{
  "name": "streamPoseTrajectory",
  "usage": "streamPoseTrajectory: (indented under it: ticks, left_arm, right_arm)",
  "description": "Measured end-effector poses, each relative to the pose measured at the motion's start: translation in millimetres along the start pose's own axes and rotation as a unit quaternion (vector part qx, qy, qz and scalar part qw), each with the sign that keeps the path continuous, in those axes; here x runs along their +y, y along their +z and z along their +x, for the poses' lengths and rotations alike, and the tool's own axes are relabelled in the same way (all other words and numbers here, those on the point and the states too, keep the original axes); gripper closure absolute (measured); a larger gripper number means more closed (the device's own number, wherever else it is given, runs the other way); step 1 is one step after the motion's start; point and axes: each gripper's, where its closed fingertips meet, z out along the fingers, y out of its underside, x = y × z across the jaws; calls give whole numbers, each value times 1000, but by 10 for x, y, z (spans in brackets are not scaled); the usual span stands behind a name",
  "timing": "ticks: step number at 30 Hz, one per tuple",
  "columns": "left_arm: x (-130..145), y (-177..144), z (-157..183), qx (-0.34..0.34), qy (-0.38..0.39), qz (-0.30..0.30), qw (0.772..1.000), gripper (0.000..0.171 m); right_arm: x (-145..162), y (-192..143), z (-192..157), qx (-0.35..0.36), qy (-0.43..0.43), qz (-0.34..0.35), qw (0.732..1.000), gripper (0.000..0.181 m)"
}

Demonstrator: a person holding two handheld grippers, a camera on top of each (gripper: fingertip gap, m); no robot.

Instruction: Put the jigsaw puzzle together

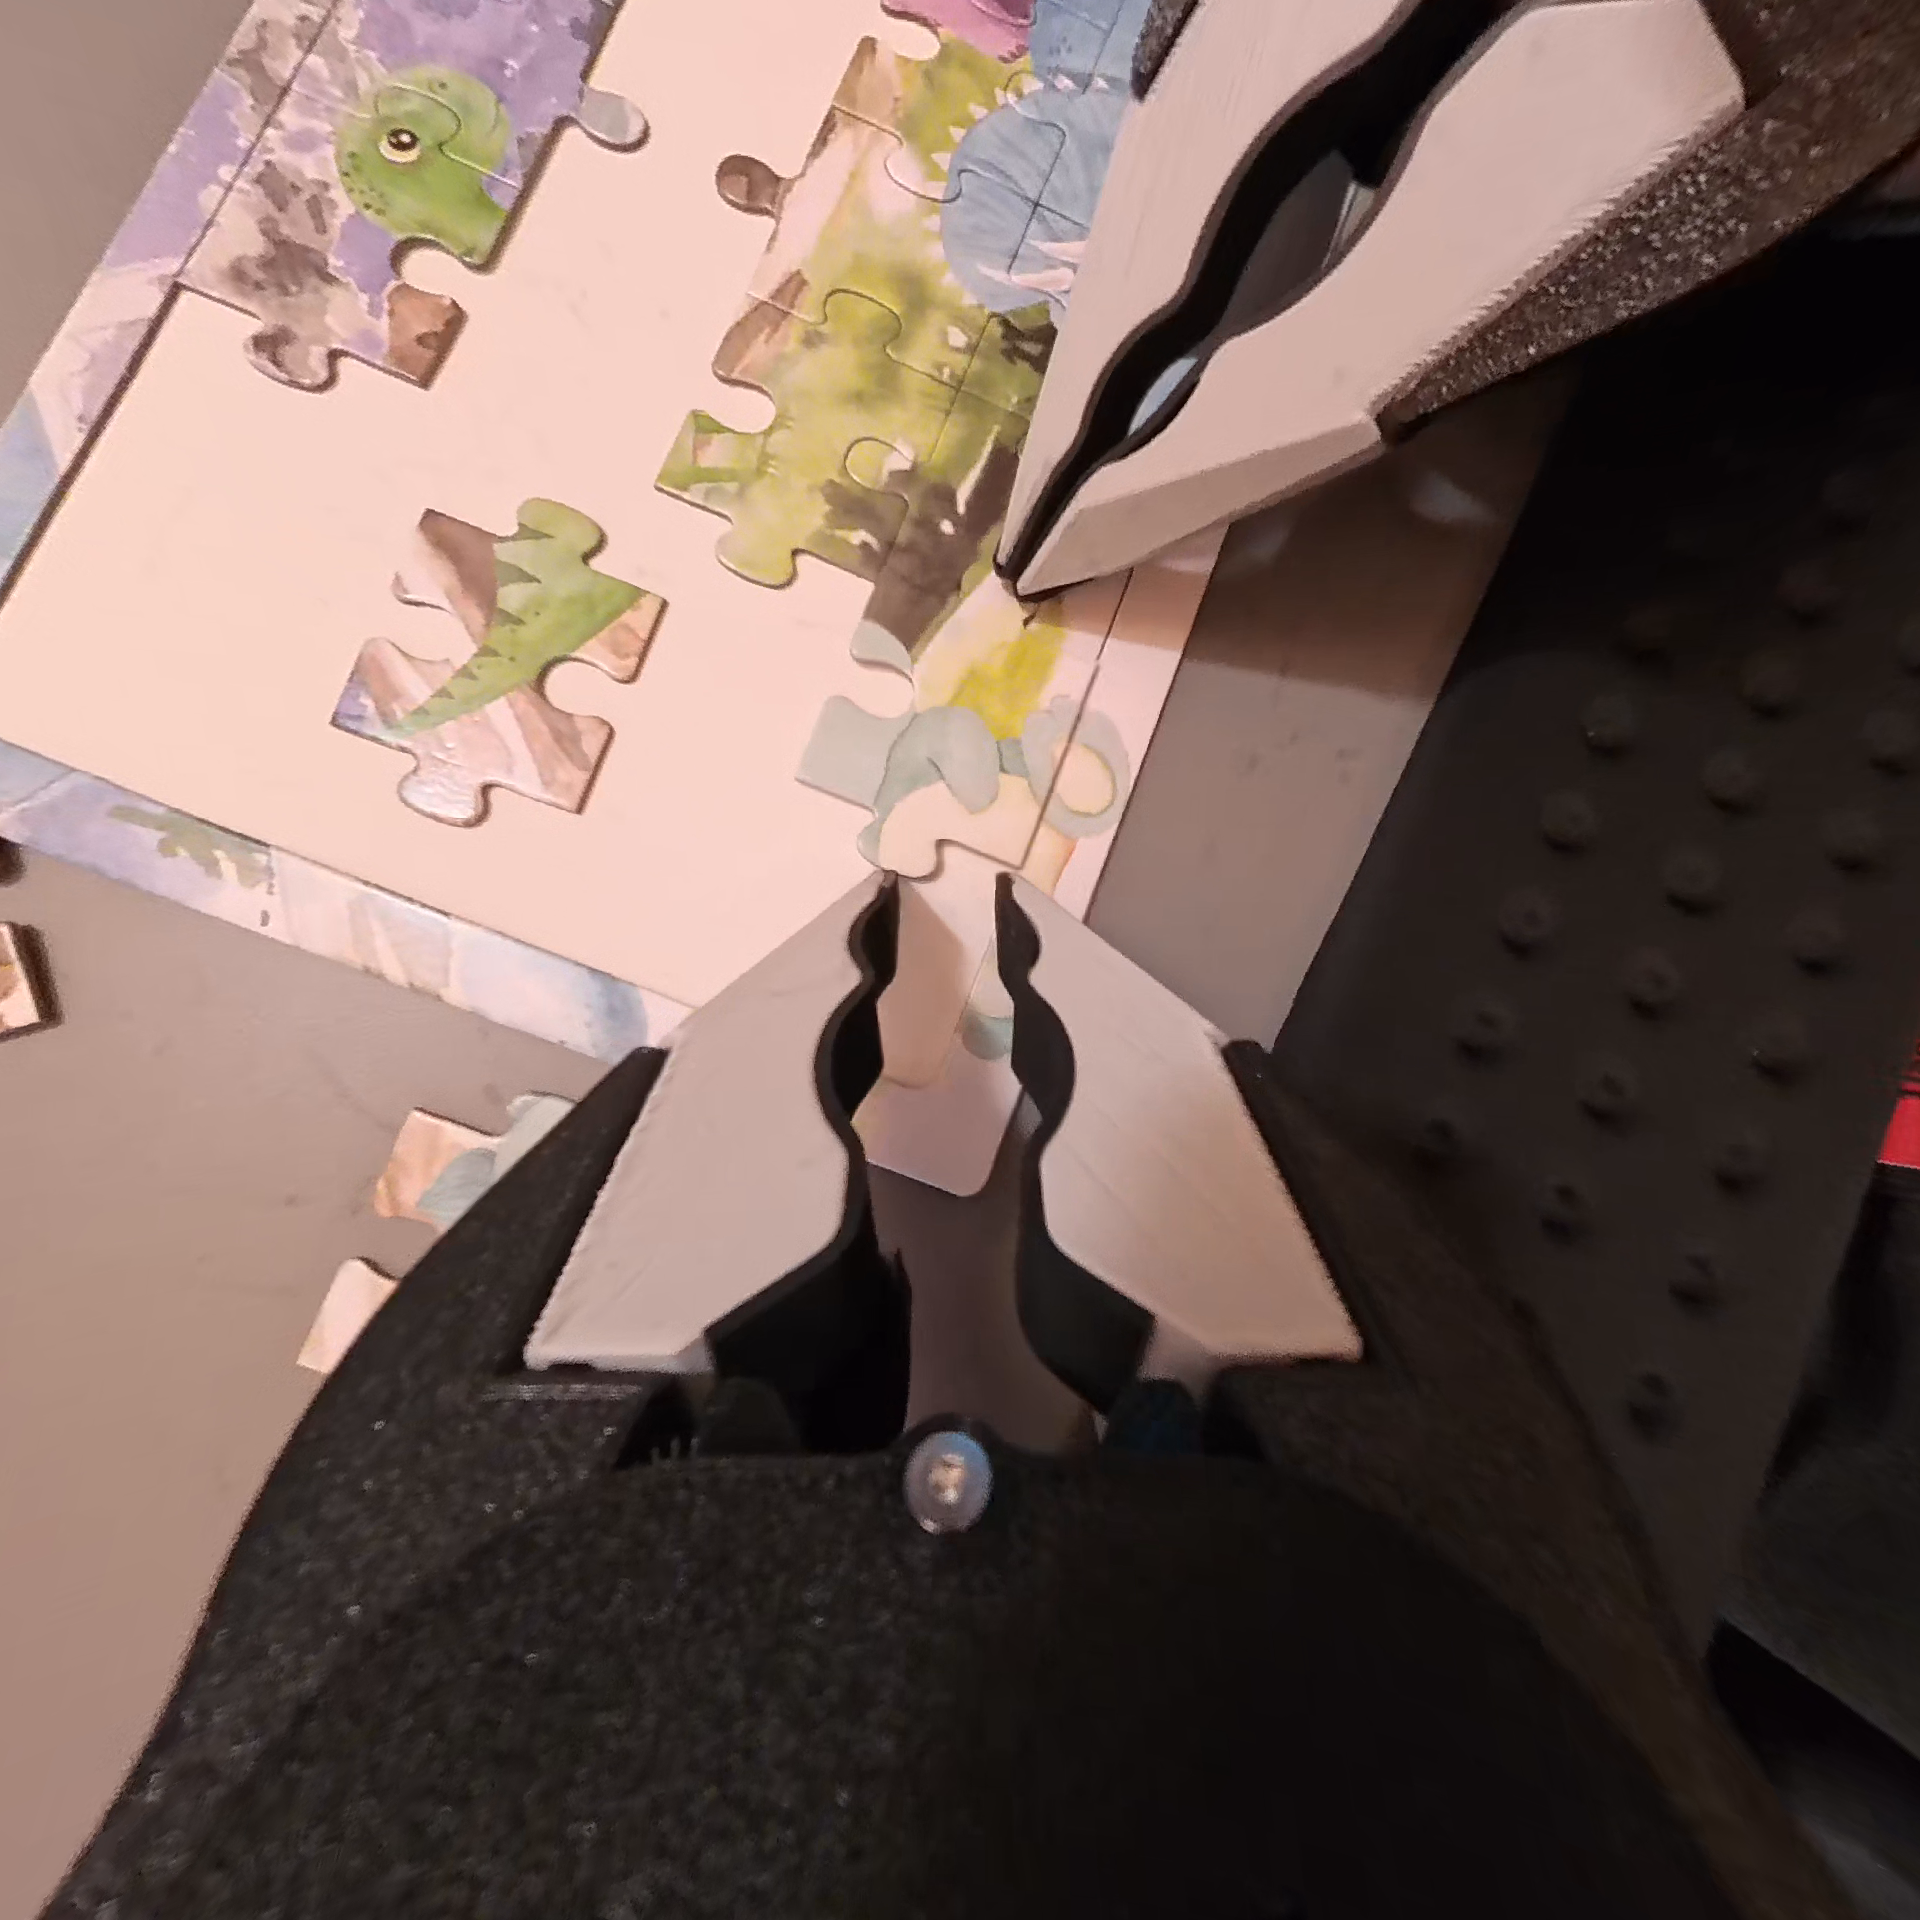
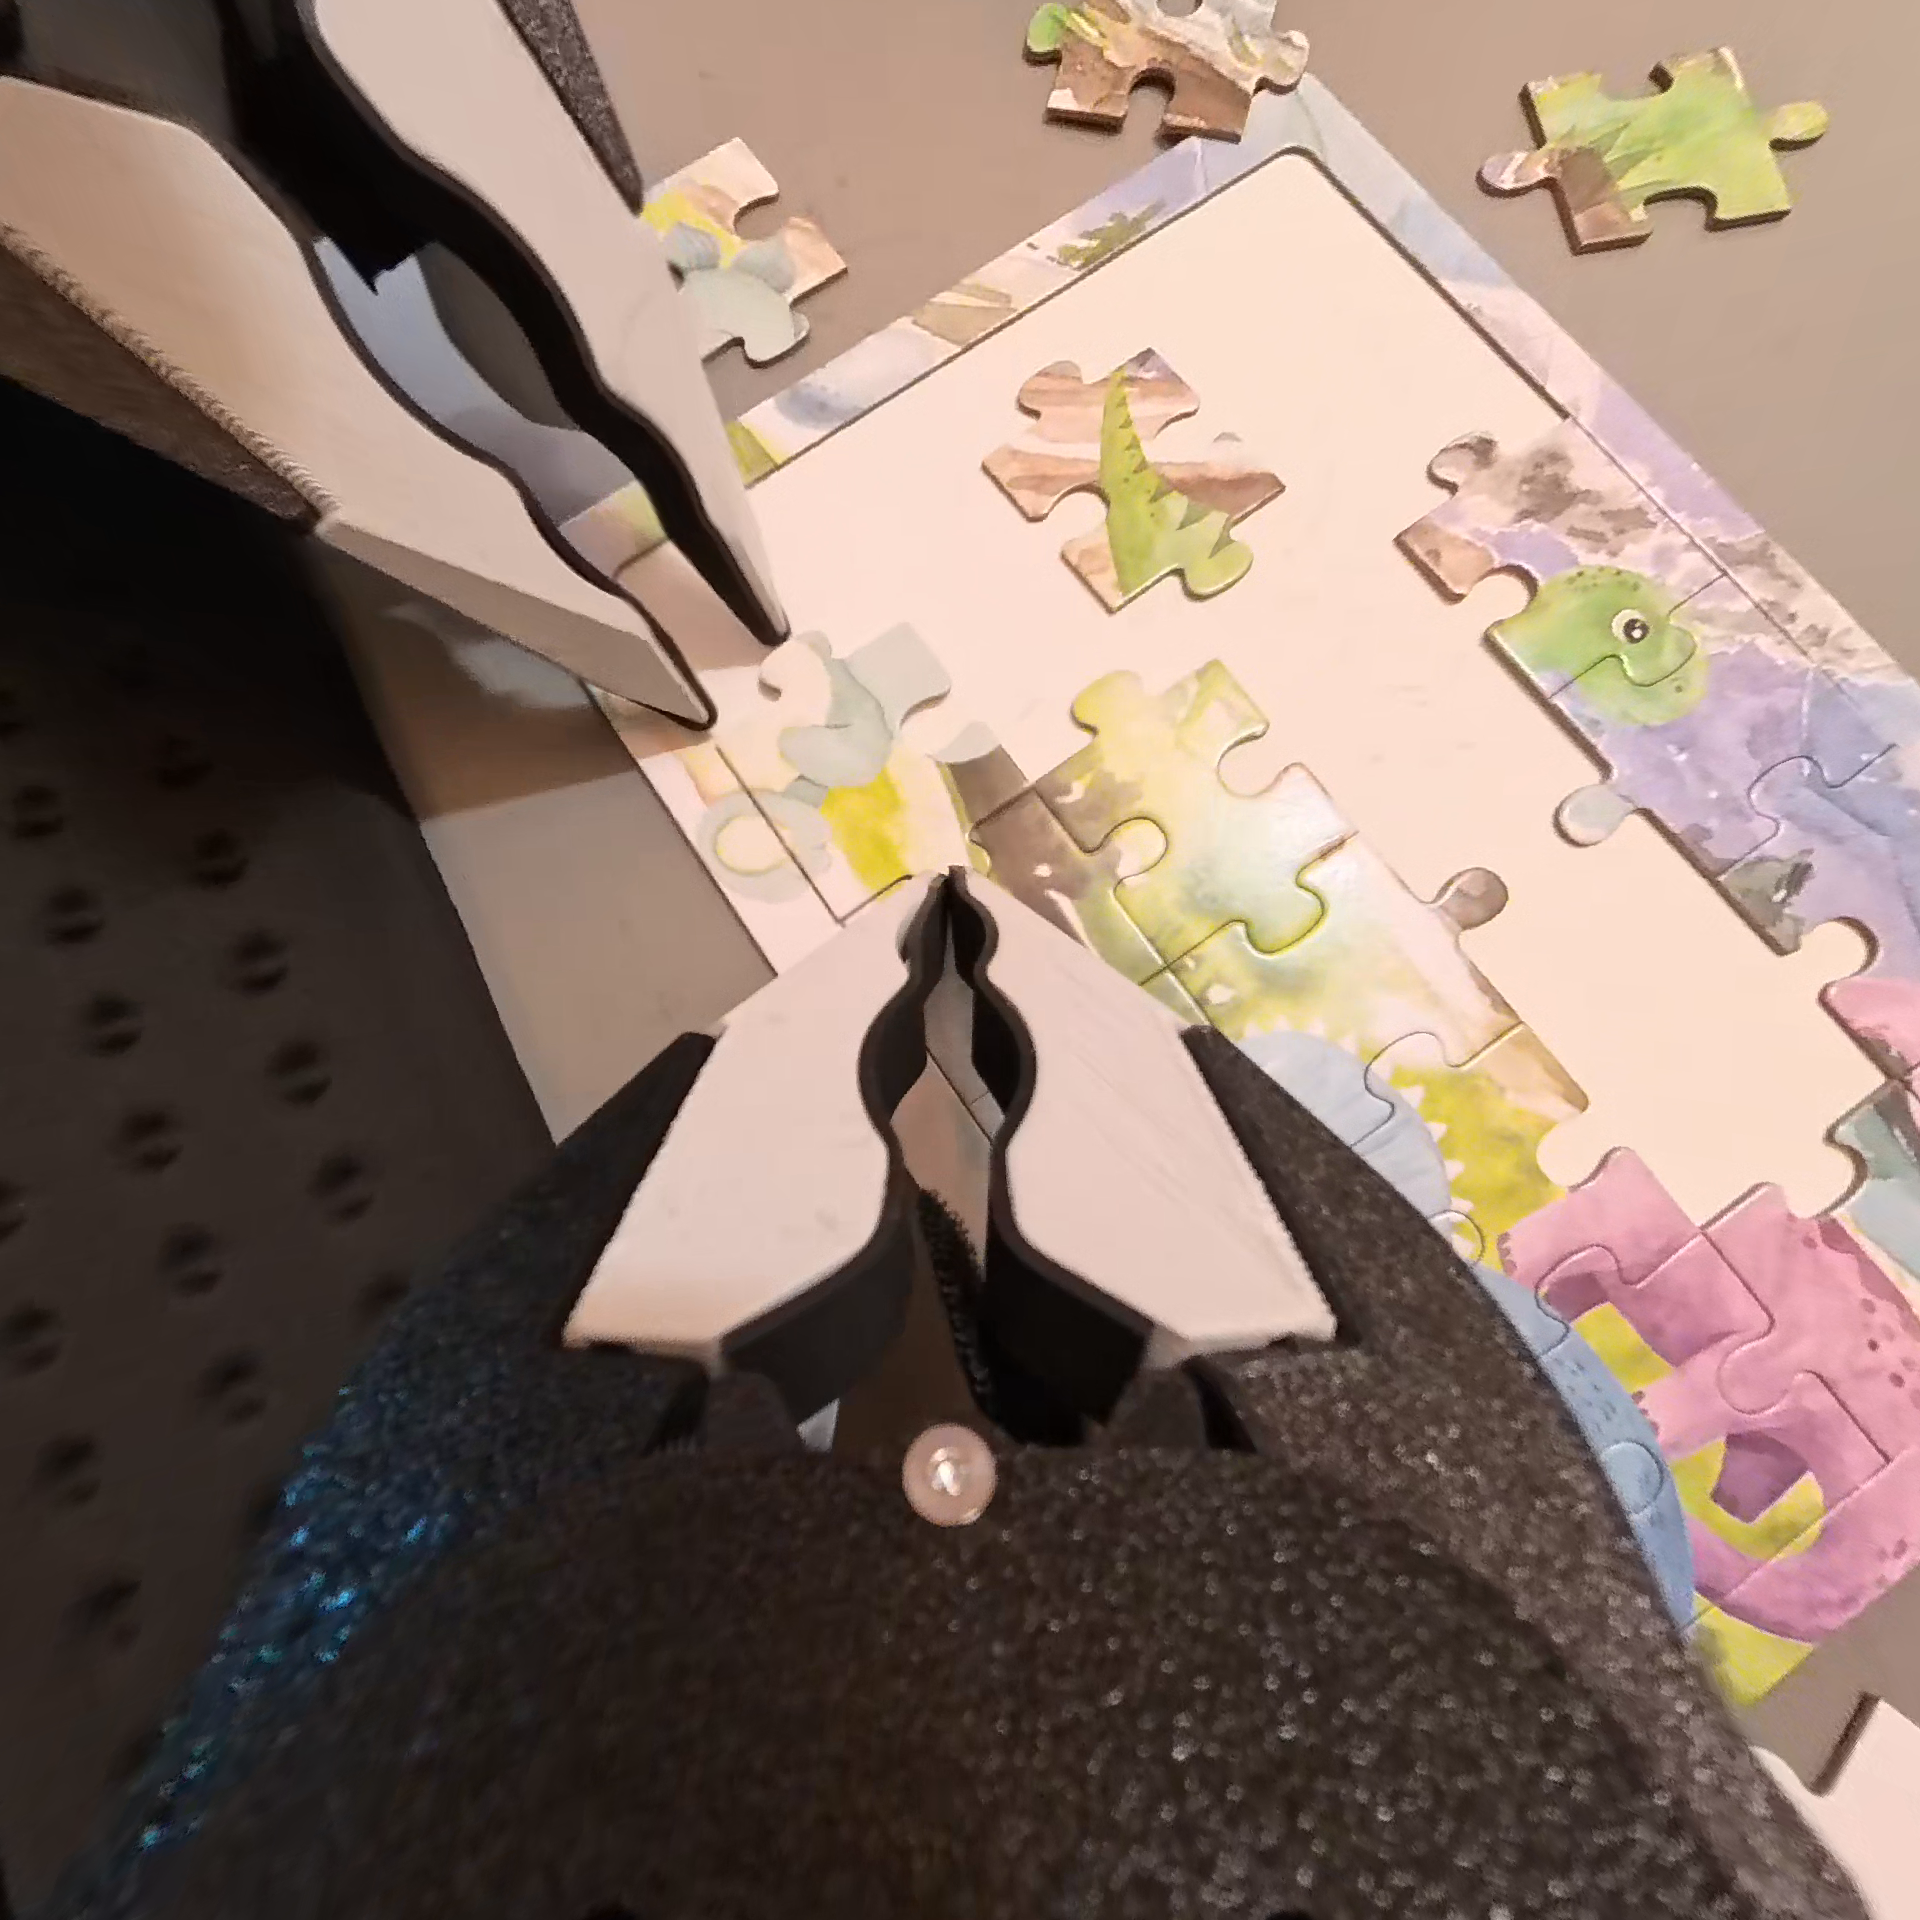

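The jigsaw puzzle tray (image 2: 1340, 312) lies on the grey worktop (image 2: 904, 114), roughly half filled. A joined run of green, blue and pink pieces (image 2: 1226, 883) fills the tray's near edge, from about 8 o'clock round to 4 o'clock in the right wrist view, and a purple block with the green dinosaur head (image 2: 1600, 644) sits at 2 o'clock. Between them a wide band of bare tray remains, so a good share of the picture is yet to be laid. One green-tail piece (image 2: 1132, 488) rests loose on the bare tray at 12 o'clock, joined to nothing.

The pale blue corner piece (image 1: 966, 769) sits at the end of the joined run, and both claws meet there. The left claw (image 1: 945, 883) has its jaws a little apart, tips just at that piece's outer edge and gripping nothing. The right claw (image 2: 951, 883) is pinched together with nothing visible between its tips, which rest on or just above the dark piece beside the corner one; contact is hard to judge. I take this as pressing or nudging the corner piece home.

Spare pieces wait off the tray: two at 12 to 1 o'clock in the right wrist view (image 2: 1174, 62) (image 2: 1652, 156), and one beside the left claw (image 2: 748, 260). Each claw crowds the other's working room, and the worktop's edge is close behind the tray, with a dark studded mat (image 1: 1662, 935) beyond it.
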Motion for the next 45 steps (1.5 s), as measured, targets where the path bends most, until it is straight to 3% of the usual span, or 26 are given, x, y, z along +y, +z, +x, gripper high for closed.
streamPoseTrajectory:
  ticks: [5, 7, 10, 14, 22, 26, 29, 31, 35, 40, 45]
  left_arm:
    - [-21, -89, -58, -21, 11, 1, 1000, 154]
    - [-145, -164, -92, -24, -1, 33, 999, 171]
    - [-298, -96, 37, 6, -13, 56, 998, 171]
    - [-138, 131, 106, -7, 29, 4, 1000, 171]
    - [-245, 63, 107, 5, -2, 31, 1000, 171]
    - [-137, 115, 69, -4, 3, 6, 1000, 171]
    - [-167, -165, -192, -24, -66, 60, 996, 171]
    - [-41, -474, -472, -45, -121, 89, 988, 152]
    - [451, -750, -804, -118, -107, 46, 986, 117]
    - [578, -614, -795, -130, -106, 43, 985, 109]
    - [507, -511, -842, -135, -102, 71, 983, 104]
  right_arm:
    - [-2, 8, -4, -2, 1, -1, 1000, 181]
    - [1, 7, -4, -4, 4, 0, 1000, 181]
    - [-1, 11, -4, -3, 6, 0, 1000, 181]
    - [13, 28, -8, 4, 6, -6, 1000, 181]
    - [14, 30, -8, -7, 18, -1, 1000, 181]
    - [14, 31, -8, -12, 23, 2, 1000, 181]
    - [-5, 8, 0, -13, 24, 14, 1000, 181]
    - [-147, -115, -14, -27, 33, 69, 997, 181]
    - [-312, -315, 191, -21, 95, 145, 985, 173]
    - [-240, -267, 252, 1, 94, 125, 988, 172]
    - [-210, -208, 169, 1, 62, 108, 992, 172]
